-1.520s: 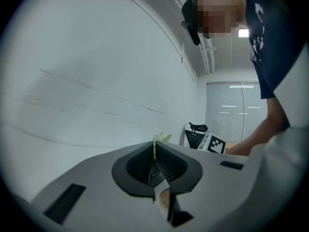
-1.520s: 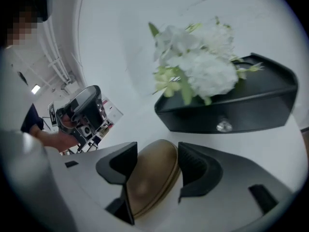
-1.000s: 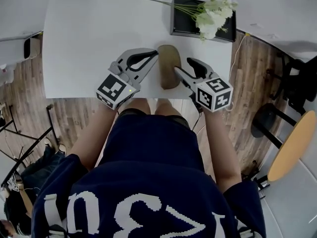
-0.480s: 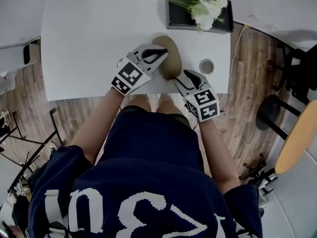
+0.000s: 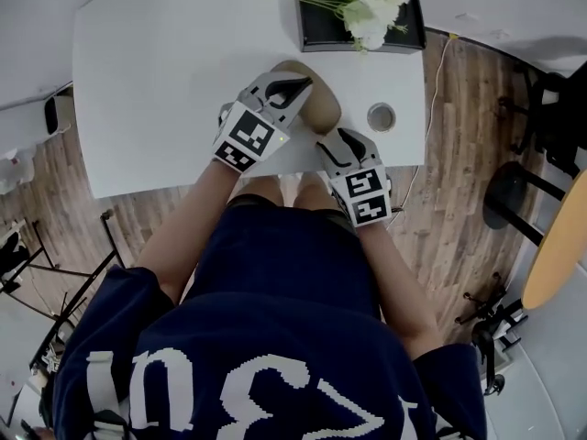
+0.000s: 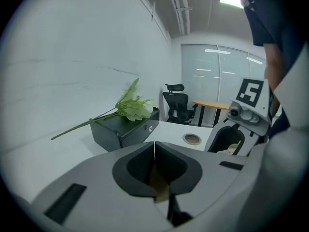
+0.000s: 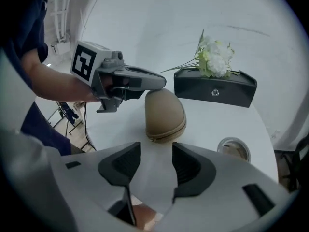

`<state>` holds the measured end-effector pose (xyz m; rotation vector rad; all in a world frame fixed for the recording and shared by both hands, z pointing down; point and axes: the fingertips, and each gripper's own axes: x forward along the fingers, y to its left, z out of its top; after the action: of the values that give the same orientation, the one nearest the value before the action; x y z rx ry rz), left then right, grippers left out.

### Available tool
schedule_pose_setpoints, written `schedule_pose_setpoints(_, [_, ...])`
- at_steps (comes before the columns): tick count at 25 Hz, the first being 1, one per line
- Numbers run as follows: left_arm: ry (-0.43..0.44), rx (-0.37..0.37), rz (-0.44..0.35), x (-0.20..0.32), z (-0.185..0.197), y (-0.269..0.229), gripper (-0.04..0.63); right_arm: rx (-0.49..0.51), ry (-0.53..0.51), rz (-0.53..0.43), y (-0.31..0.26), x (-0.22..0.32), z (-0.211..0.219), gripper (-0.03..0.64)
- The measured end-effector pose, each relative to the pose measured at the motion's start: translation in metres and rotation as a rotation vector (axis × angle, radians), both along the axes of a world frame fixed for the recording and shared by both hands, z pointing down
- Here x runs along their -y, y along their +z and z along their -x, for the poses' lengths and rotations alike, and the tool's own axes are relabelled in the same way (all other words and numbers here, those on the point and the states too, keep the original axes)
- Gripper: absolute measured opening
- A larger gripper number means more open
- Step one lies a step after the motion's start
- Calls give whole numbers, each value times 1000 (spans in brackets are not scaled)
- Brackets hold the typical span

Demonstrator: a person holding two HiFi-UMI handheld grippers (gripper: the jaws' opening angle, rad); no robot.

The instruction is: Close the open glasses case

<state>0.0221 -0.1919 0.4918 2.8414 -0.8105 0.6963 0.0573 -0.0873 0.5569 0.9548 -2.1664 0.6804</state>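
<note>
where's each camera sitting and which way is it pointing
Head view: on the person's head, looking steeply down at the table; shows their torso, arms, left gripper and right gripper.
Left gripper view: rides the left gripper, facing across the table toward the black box; shows its shut jaws.
Right gripper view: rides the right gripper, facing the glasses case; its jaws stand apart, having just closed slightly, nothing between them.
Shared: all three show the black box and flowers.

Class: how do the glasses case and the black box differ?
The glasses case is tan and rounded; the black box is dark and straight-edged. The case lies by the table's near edge, the box at its far edge. Flowers lie on the box, none on the case. Both sit on the white table.
</note>
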Motion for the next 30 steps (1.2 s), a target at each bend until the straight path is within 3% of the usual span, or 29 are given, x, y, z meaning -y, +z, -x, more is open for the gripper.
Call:
schedule_pose_setpoints(2, [-15,-7,7,0,-2,4,16,0,49,0,2,0,4,213])
schedule_pose_setpoints(5, [-82,-96,22,3,0,5,15,53,147,23,4,6,8,193])
schedule_pose_setpoints(7, [-114,-139,14,3,2,4,15,70,181,32,5,8,5,137])
schedule_pose_setpoints(11, [-118,-141,-10,3,2,4,15,65,149,-4,3,3,1,60])
schedule_pose_setpoints(23, [-101,-140,-30,1,2,3,15,146,122,-26,-5,0,-5,21])
schedule_pose_setpoints(30, [-91,-145,-25,0,0,5,15,133,192,-49,-3,30,-33,21])
